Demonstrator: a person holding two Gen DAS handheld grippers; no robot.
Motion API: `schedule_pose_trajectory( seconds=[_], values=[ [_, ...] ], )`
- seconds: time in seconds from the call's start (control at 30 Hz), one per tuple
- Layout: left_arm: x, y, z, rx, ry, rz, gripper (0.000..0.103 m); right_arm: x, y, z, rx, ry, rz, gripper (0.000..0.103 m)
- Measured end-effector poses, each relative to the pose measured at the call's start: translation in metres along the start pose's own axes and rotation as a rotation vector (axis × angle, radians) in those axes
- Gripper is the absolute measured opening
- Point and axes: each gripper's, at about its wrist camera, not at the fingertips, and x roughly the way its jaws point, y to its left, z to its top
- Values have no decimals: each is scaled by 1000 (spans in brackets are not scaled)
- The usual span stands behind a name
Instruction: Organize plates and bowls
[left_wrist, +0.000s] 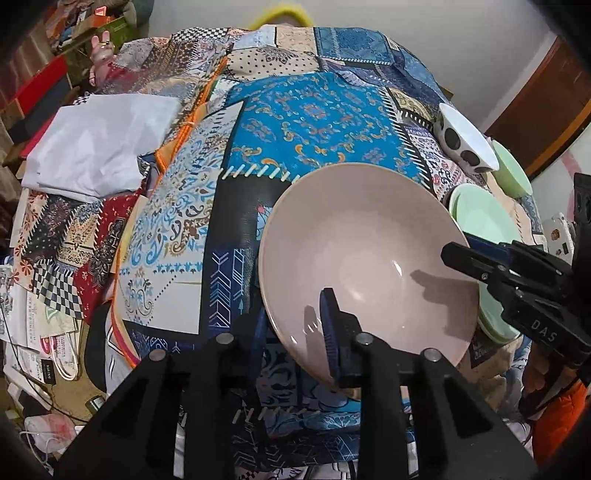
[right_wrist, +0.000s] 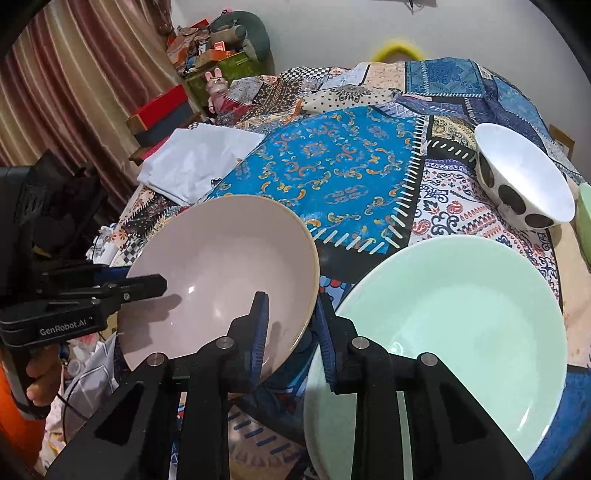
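both grippers are clamping the rim of the wide, shallow pale pink ceramic bowl (left_wrist: 365, 254), which is tilting above the patchwork cloth-covered surface (left_wrist: 314, 122). the left gripper (left_wrist: 295, 332) is pinching the near rim, one finger inside the bowl and one outside. the right gripper (right_wrist: 290, 325) is gripping the bowl's right edge the same way, fingers close together around the wall. just beside the pink bowl, a pale green glossy plate (right_wrist: 454, 317) is lying on the surface, possibly on a second one, though the stack edge is hard to read. a white bowl with black spots (right_wrist: 524, 184) is leaning on its side farther back.
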Motion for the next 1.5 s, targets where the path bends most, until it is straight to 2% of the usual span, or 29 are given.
schedule_pose_trajectory(
  seconds=[0.2,0.4,0.73,0.87,1.0,1.07,1.1,1.27,1.37,1.5],
  values=[
    [-4,6,8,-11,-18,38,28,5,6,2,-24,1,0,24],
    [-2,6,10,-1,0,56,28,-2,-3,1,-2,-5,32,23],
    [-47,-4,17,6,-102,141,28,-61,-32,4,35,-123,-4,24],
    [-71,-26,29,38,-156,144,28,-93,-59,3,75,-184,-45,30],
    [-89,-60,47,88,-211,143,37,-122,-90,3,113,-240,-92,34],
    [-93,-75,55,117,-225,137,40,-136,-106,1,136,-264,-124,42],
    [-93,-84,60,132,-230,133,40,-142,-112,0,144,-275,-139,43],
    [-84,-130,85,200,-234,92,48,-164,-142,1,181,-303,-200,44],
    [-71,-158,100,242,-231,86,49,-170,-156,4,192,-316,-229,46],
    [-51,-188,122,278,-220,60,62,-166,-174,9,208,-312,-247,53]
  ],
)
